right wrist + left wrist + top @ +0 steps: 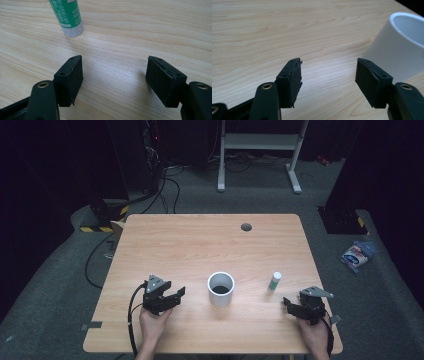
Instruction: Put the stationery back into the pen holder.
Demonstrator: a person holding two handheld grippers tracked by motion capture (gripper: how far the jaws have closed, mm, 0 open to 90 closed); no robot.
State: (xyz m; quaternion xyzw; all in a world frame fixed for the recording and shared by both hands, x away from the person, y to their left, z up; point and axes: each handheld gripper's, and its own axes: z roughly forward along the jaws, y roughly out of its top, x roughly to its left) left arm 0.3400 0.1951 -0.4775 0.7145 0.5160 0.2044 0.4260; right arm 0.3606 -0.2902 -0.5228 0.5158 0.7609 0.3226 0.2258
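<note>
Left gripper (329, 65): my jaws stand wide, nothing between them, bare wood under the gap. Right gripper (114, 63): jaws likewise wide, empty, pads clear of everything.

White cup (398, 47): at 2 o'clock from my left pads, near but apart. Upright, mouth up, long axis vertical. From the high view the cup (221, 289) sits mid-table between my two hands, dark inside.

Glue stick (68, 18): at 11 o'clock from my right pads, apart from them. Green label, silver end toward me in the right gripper view. From the high view the glue stick (274, 281) stands upright, white top, between the cup and my right gripper (292, 304), at 11 o'clock from it.

Left gripper (176, 296) points toward the cup at 3 o'clock. Nothing stands between either gripper and its nearest thing.

Table (200, 240): light wood, a grey round port (246, 227) at 12 o'clock near the far edge. The high view adds a white frame (260, 142) on the floor beyond and a blue-white packet (358, 255) on the floor at 3 o'clock. The gripper views give the label print and pad edges.
</note>
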